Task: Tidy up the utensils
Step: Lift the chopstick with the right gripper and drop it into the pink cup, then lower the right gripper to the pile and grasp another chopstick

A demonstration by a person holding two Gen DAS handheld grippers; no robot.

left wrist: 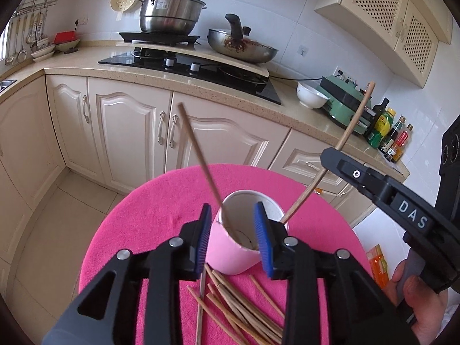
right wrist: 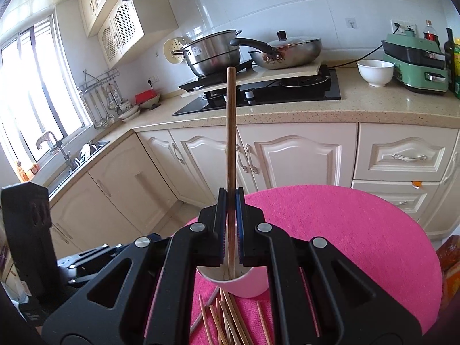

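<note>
A pink cup (left wrist: 230, 258) with a white inside stands on the round pink-covered table (left wrist: 161, 201). My left gripper (left wrist: 233, 205) is open, its blue pads on either side of the cup's mouth. A thin wooden chopstick (left wrist: 198, 155) leans loose in the cup between them, touching neither pad. My right gripper (left wrist: 327, 158) comes in from the right, shut on a second chopstick (left wrist: 353, 120) whose lower end dips into the cup. In the right wrist view the right gripper (right wrist: 231, 192) pinches that upright chopstick (right wrist: 231, 115) above the cup (right wrist: 253, 287).
Several loose chopsticks (left wrist: 230, 302) lie on the pink cloth (right wrist: 345, 244) in front of the cup. A hand (left wrist: 417, 302) holds the right gripper's handle. Behind are cream cabinets (left wrist: 129, 132), a counter with a hob (left wrist: 189, 66), pot, wok, white bowl (left wrist: 312, 95) and bottles (left wrist: 388, 129).
</note>
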